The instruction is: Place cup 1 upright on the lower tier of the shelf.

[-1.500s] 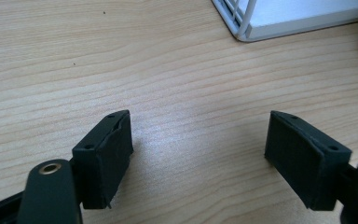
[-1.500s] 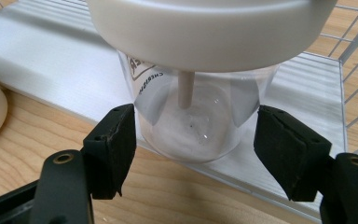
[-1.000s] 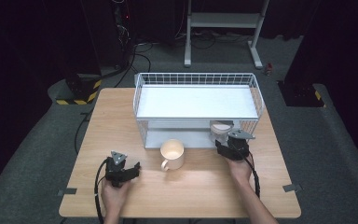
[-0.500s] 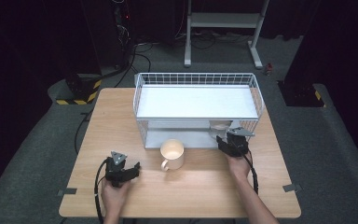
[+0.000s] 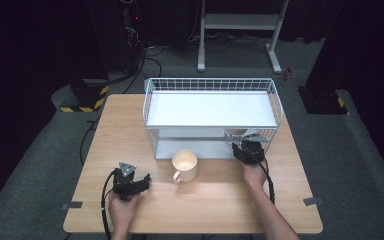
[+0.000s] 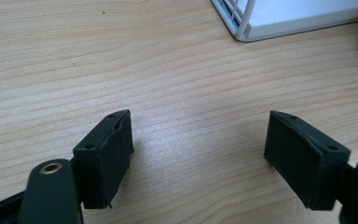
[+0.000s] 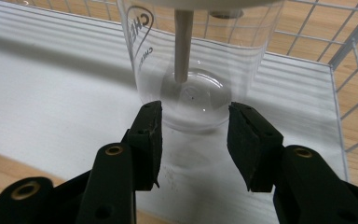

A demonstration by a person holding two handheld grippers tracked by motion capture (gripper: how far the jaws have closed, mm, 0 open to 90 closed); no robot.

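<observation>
Both grippers released: right gripper (image 7: 193, 140) before rim-cropped clear cup (image 7: 196, 74), left gripper (image 6: 200, 158) empty.

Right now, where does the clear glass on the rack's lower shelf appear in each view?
High view: the clear glass sits at the lower shelf's right end, just beyond the right gripper.
Right gripper view: top centre, standing before the open jaws.
Left gripper view: I can't find it there.
Shared landmark: the white wire rack.
</observation>
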